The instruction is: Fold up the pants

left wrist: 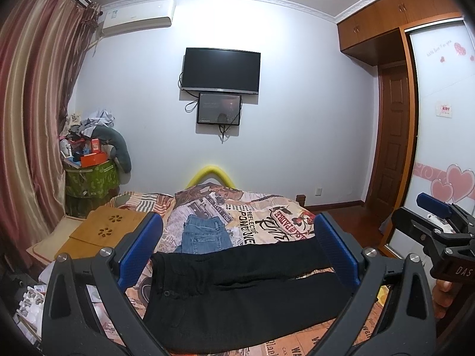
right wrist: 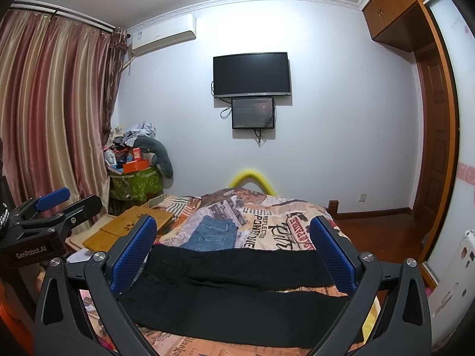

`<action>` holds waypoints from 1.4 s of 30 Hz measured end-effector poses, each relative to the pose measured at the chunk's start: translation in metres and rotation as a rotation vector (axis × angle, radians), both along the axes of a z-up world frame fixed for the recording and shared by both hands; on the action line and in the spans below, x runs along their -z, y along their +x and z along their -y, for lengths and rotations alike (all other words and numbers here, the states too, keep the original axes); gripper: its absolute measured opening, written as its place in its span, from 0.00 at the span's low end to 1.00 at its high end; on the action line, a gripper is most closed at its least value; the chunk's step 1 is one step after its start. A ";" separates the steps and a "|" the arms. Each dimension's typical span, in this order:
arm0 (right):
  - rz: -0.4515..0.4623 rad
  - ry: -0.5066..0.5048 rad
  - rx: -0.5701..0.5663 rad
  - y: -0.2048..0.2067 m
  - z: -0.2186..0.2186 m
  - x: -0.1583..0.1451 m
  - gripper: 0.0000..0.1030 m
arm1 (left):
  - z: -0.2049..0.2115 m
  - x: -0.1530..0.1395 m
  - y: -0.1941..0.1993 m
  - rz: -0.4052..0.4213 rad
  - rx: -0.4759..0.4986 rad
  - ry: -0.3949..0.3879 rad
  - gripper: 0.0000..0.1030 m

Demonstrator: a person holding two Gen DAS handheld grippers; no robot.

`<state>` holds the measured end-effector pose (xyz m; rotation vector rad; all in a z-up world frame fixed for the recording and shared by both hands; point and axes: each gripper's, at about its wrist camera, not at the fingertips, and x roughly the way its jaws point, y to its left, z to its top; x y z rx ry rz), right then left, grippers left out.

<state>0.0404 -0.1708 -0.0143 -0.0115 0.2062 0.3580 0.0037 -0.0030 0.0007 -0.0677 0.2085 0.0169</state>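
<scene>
Black pants [left wrist: 243, 290] lie flat across the near part of the bed, waist to the left and legs running right; the same pants [right wrist: 237, 293] fill the lower right wrist view. My left gripper [left wrist: 237, 243] hovers above them, open, blue pads wide apart with nothing between. My right gripper [right wrist: 233, 240] is likewise open and empty above the pants. Its body shows at the right edge of the left wrist view as the right gripper [left wrist: 439, 216]. In the right wrist view the left gripper [right wrist: 53, 201] appears at the left edge.
Folded blue jeans [left wrist: 206, 234] lie just beyond the black pants on the patterned bedspread [left wrist: 267, 216]. A wooden lap board [left wrist: 104, 231] rests on the bed's left side. A cluttered green bin [left wrist: 92, 178], curtains, a wall TV [left wrist: 221, 69] and a wardrobe at right surround the bed.
</scene>
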 end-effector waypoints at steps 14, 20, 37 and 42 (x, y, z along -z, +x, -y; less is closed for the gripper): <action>-0.006 0.003 -0.004 0.001 -0.001 0.000 0.99 | 0.000 0.001 0.001 -0.001 0.001 0.000 1.00; -0.004 -0.004 0.001 0.001 -0.001 0.000 0.99 | -0.001 0.002 -0.001 -0.002 0.004 0.000 1.00; -0.039 -0.001 0.013 0.012 -0.003 0.008 0.99 | -0.006 0.009 0.018 -0.038 -0.002 -0.001 1.00; -0.078 -0.024 0.038 0.032 -0.002 0.021 0.99 | -0.015 0.022 0.040 -0.080 -0.019 -0.007 1.00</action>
